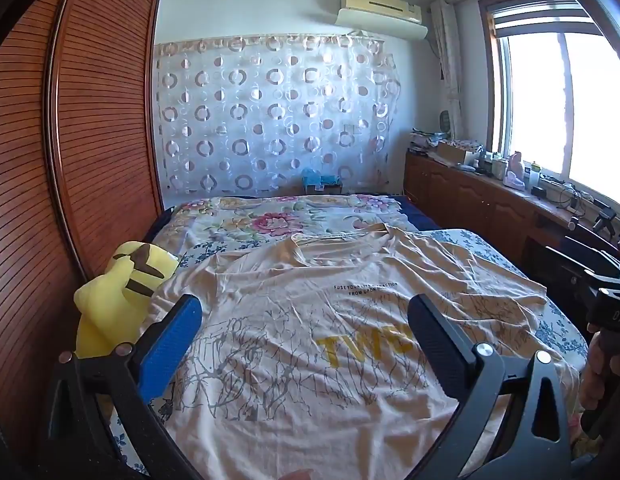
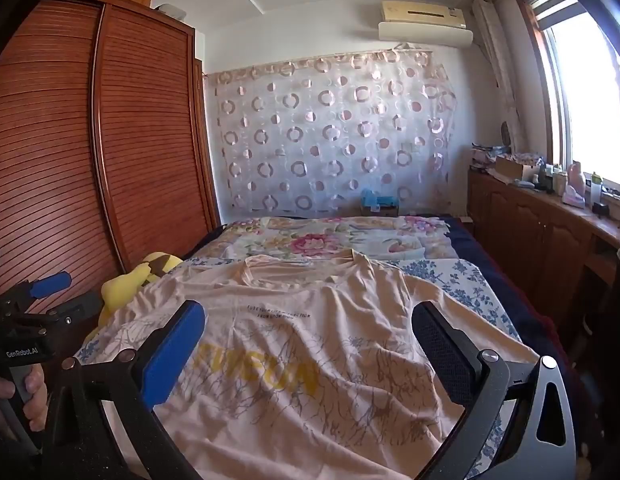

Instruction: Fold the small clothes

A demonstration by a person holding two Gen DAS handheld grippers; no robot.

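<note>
A beige T-shirt (image 1: 322,344) with yellow letters and a grey line drawing lies spread flat on the bed, collar at the far end; it also shows in the right wrist view (image 2: 310,352). My left gripper (image 1: 305,340) is open and empty, held above the shirt's lower half. My right gripper (image 2: 310,348) is open and empty, also above the shirt's lower half. The left gripper shows at the left edge of the right wrist view (image 2: 33,300), and the right gripper at the right edge of the left wrist view (image 1: 606,280).
A yellow plush toy (image 1: 117,300) lies at the bed's left edge beside a brown slatted wardrobe (image 1: 69,160). A floral quilt (image 1: 277,216) covers the bed's far end. A wooden cabinet (image 1: 490,200) with clutter runs along the right wall under the window.
</note>
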